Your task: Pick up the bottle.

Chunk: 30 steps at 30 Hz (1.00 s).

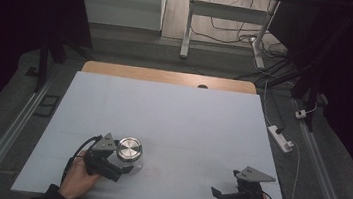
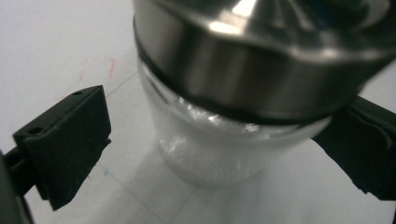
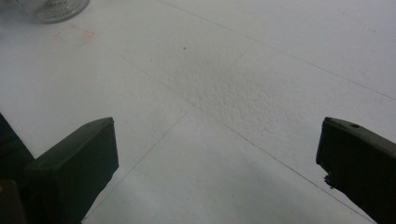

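A pale, white-covered table [image 1: 171, 124] takes up the middle of a dim room, with one strip of bare wood showing along its far edge.

Nearest the person, at the table's front edge, are two hands, each holding one gripper. The right gripper [image 1: 221, 195] sits low at the front right corner, well apart from anything else; in its own view its two black jaws stand wide apart over bare, lightly textured table surface crossed by thin lines, with nothing between them.

The left gripper [image 1: 124, 166] is at the front left. Its two jaws are spread, one on either side of a single glass jar [image 2: 210, 149]. The jaw on the left of its view stands clear of the glass; the other lies close against the jar's side, and contact there cannot be told. The jar stands upright on the table, capped by one round brushed-metal lid [image 1: 129, 149].

Farther off, beyond the table, one white power strip [image 1: 281, 138] lies on the grey floor to the right, and the white legs of one desk frame [image 1: 189, 25] rise among loose cables.
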Available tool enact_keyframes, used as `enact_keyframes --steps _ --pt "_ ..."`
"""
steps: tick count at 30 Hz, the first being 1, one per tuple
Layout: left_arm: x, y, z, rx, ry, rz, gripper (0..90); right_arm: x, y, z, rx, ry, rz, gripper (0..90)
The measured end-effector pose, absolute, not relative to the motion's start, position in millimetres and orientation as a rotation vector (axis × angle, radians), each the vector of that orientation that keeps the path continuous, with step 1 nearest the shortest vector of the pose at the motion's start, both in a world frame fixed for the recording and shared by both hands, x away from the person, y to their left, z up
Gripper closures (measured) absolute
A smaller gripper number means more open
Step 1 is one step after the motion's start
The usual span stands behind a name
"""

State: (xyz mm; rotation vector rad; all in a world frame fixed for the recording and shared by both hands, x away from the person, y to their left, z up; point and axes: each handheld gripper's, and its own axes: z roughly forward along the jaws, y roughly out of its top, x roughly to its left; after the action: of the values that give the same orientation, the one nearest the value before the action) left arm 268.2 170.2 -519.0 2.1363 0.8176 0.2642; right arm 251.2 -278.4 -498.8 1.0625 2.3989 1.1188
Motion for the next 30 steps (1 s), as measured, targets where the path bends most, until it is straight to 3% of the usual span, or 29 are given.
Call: enact_keyframes --steps 15,24,30 --pt "276.9 159.3 -521.7 2.141 0.741 0.264 0.8 251.5 -278.1 -498.9 1.061 2.404 1.114 0.0" --pt "273.7 160.8 -518.3 2.137 0.712 0.282 15.0 251.3 -278.0 -499.0 1.060 2.400 1.117 0.0" --pt "273.0 161.3 -519.0 2.140 0.699 0.296 15.5 251.4 -278.0 -499.0 1.059 2.404 1.113 0.0"
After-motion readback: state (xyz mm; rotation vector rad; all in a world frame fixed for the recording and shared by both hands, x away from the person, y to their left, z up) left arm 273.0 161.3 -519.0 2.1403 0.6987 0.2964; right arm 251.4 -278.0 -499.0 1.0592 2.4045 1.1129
